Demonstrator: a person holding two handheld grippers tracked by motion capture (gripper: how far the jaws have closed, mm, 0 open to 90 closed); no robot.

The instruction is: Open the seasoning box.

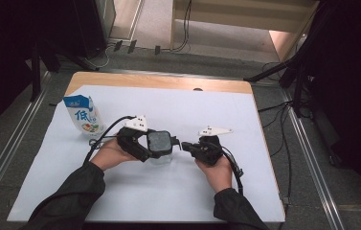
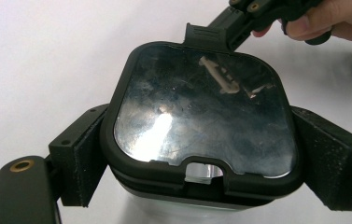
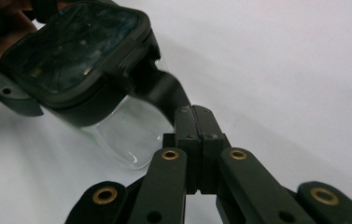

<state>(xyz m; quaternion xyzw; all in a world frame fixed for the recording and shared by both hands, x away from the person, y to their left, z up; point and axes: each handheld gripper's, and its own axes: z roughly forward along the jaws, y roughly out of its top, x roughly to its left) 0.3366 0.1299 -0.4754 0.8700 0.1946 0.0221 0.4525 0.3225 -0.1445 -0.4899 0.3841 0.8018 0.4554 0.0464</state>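
Note:
A clear container (image 1: 161, 156) with a black, glossy-topped lid (image 1: 159, 141) stands mid-table. My left gripper (image 1: 158, 145) is shut on the container, one pad on each side of the lid's rim. In the left gripper view the lid (image 2: 201, 112) sits between the pads (image 2: 82, 156). My right gripper (image 1: 184, 145) is shut on the lid's black side tab (image 3: 164, 91). The right gripper view has its jaws (image 3: 194, 126) pressed together on that tab, with the clear body (image 3: 127, 135) below the lid (image 3: 75, 46). The right gripper (image 2: 232, 28) also appears in the left gripper view, on the tab (image 2: 202, 33).
A blue and white milk carton (image 1: 84, 115) stands at the left of the white sheet (image 1: 178, 191), behind my left hand. The wooden table edge (image 1: 159, 81) runs along the back. Cables trail from both grippers.

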